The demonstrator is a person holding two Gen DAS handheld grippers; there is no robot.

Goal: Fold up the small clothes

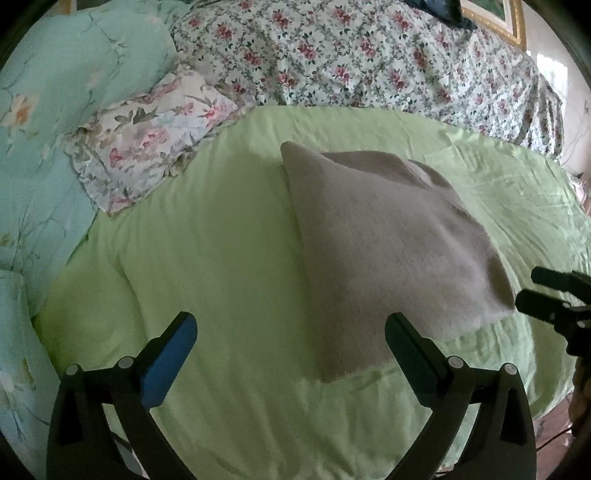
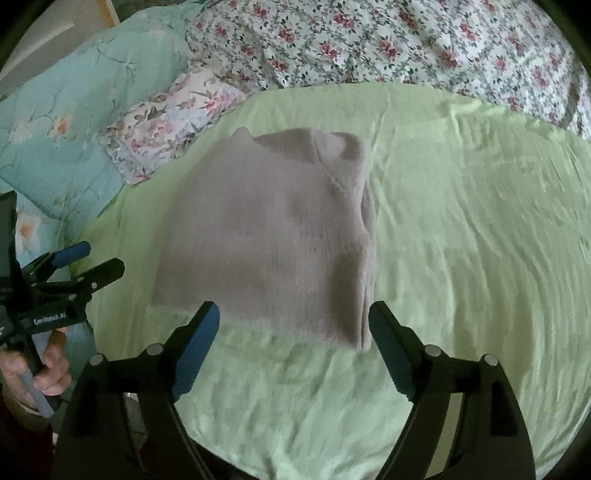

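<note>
A pale grey-beige knitted garment point(image 1: 388, 243) lies folded into a rough rectangle on a light green sheet point(image 1: 207, 236); it also shows in the right wrist view point(image 2: 273, 236). My left gripper point(image 1: 291, 332) is open and empty, just short of the garment's near left corner. My right gripper point(image 2: 293, 325) is open and empty, at the garment's near edge. The right gripper shows at the right edge of the left wrist view point(image 1: 554, 295), and the left gripper at the left of the right wrist view point(image 2: 85, 266), held in a hand.
A floral bedspread point(image 1: 369, 55) covers the bed behind the green sheet point(image 2: 480, 240). A mint floral quilt point(image 1: 48, 122) and a small floral pillow point(image 1: 147, 144) lie at the left. A gold picture frame point(image 1: 495, 18) is at the far right.
</note>
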